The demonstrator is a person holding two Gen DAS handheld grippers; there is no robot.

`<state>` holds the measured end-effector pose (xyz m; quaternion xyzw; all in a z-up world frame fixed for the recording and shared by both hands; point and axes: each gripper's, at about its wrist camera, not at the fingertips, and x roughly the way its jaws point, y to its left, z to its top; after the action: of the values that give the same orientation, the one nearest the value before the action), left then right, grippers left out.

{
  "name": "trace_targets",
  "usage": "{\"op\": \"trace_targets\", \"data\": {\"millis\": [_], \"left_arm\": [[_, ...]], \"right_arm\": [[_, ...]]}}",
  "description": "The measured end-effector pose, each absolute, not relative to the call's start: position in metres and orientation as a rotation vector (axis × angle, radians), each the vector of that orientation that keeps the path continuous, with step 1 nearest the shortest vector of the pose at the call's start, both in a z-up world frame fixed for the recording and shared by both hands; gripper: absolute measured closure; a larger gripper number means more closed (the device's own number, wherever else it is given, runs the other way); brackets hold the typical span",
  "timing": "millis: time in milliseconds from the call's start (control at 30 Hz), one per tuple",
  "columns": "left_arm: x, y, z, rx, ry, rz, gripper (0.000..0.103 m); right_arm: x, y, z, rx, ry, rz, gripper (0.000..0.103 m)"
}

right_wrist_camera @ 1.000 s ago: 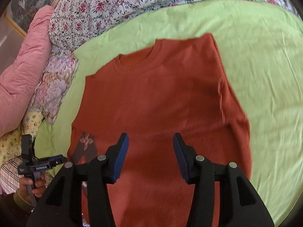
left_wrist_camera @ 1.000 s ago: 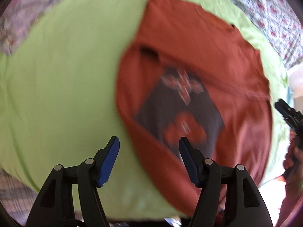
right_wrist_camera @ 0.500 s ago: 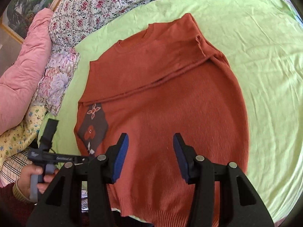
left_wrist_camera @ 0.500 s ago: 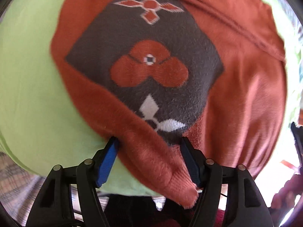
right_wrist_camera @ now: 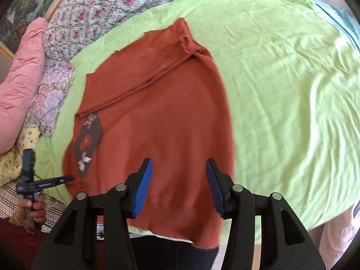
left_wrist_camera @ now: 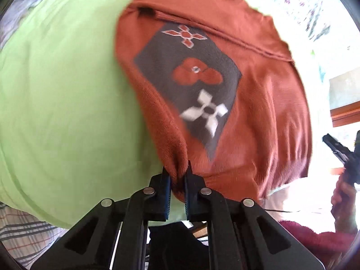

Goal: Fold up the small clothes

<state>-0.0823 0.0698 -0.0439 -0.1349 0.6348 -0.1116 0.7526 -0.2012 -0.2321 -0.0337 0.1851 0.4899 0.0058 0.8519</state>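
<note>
The left gripper is clamped on a bunched corner of the sweater at its hem, beside the dark diamond patch. Judged purpose: this corner gives a handle for lifting one side over in a fold. The right gripper has its jaws apart with nothing pinched; it hovers above the hem, the fabric lying below and beyond it. The sweater lies spread flat on the green sheet covering the bed, its collar farthest from both grippers.
</note>
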Motion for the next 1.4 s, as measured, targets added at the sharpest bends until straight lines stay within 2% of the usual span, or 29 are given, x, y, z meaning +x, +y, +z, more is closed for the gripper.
{"op": "trace_targets", "data": {"millis": [167,233,267,300,333,367,400,533,733,800,833,867,900,1167,1233,1300,1400], "left_arm": [[-0.094,0.095,-0.057,-0.368,1.357,-0.267,0.094],[-0.092,0.094,-0.07,-0.377,1.379,-0.27,0.088],[-0.092,0.093,-0.072,-0.385,1.388,-0.278,0.08],[-0.093,0.093,-0.074,-0.395,1.403,-0.291,0.064],[-0.092,0.093,-0.081,-0.399,1.414,-0.294,0.054],[-0.09,0.092,-0.084,-0.403,1.429,-0.286,0.036],[-0.087,0.088,-0.088,-0.403,1.44,-0.272,0.033],[-0.079,0.072,-0.099,-0.363,1.481,-0.244,0.036],[-0.073,0.067,-0.102,-0.32,1.492,-0.22,0.054],[-0.071,0.067,-0.102,-0.322,1.494,-0.231,0.084],[-0.071,0.067,-0.103,-0.322,1.498,-0.237,0.087],[-0.071,0.068,-0.103,-0.325,1.497,-0.242,0.09],[-0.073,0.07,-0.102,-0.327,1.494,-0.253,0.095],[-0.089,0.105,-0.097,-0.404,1.436,-0.295,0.097],[-0.09,0.105,-0.098,-0.421,1.443,-0.316,0.09],[-0.091,0.102,-0.101,-0.414,1.464,-0.332,0.074],[-0.093,0.09,-0.108,-0.376,1.489,-0.337,0.073]], "right_arm": [[-0.218,-0.248,-0.054,0.421,1.1,-0.021,0.053],[-0.223,-0.25,-0.063,0.437,1.123,-0.02,0.053],[-0.225,-0.25,-0.066,0.443,1.131,-0.021,0.053],[-0.227,-0.251,-0.069,0.447,1.135,-0.02,0.053],[-0.23,-0.251,-0.073,0.459,1.138,-0.018,0.053],[-0.232,-0.252,-0.076,0.467,1.138,-0.018,0.053],[-0.233,-0.252,-0.079,0.475,1.139,-0.021,0.053],[-0.239,-0.255,-0.088,0.506,1.152,-0.025,0.053],[-0.232,-0.251,-0.096,0.544,1.144,-0.014,0.053],[-0.23,-0.252,-0.097,0.585,1.136,-0.003,0.053],[-0.228,-0.252,-0.099,0.605,1.134,0.01,0.055],[-0.227,-0.251,-0.099,0.608,1.137,0.023,0.063],[-0.226,-0.25,-0.1,0.598,1.147,0.029,0.091],[-0.239,-0.279,-0.089,0.587,1.136,0.032,0.093],[-0.236,-0.281,-0.093,0.612,1.141,0.055,0.092],[-0.234,-0.28,-0.1,0.612,1.175,0.059,0.086],[-0.235,-0.28,-0.107,0.603,1.197,0.07,0.078]]}}
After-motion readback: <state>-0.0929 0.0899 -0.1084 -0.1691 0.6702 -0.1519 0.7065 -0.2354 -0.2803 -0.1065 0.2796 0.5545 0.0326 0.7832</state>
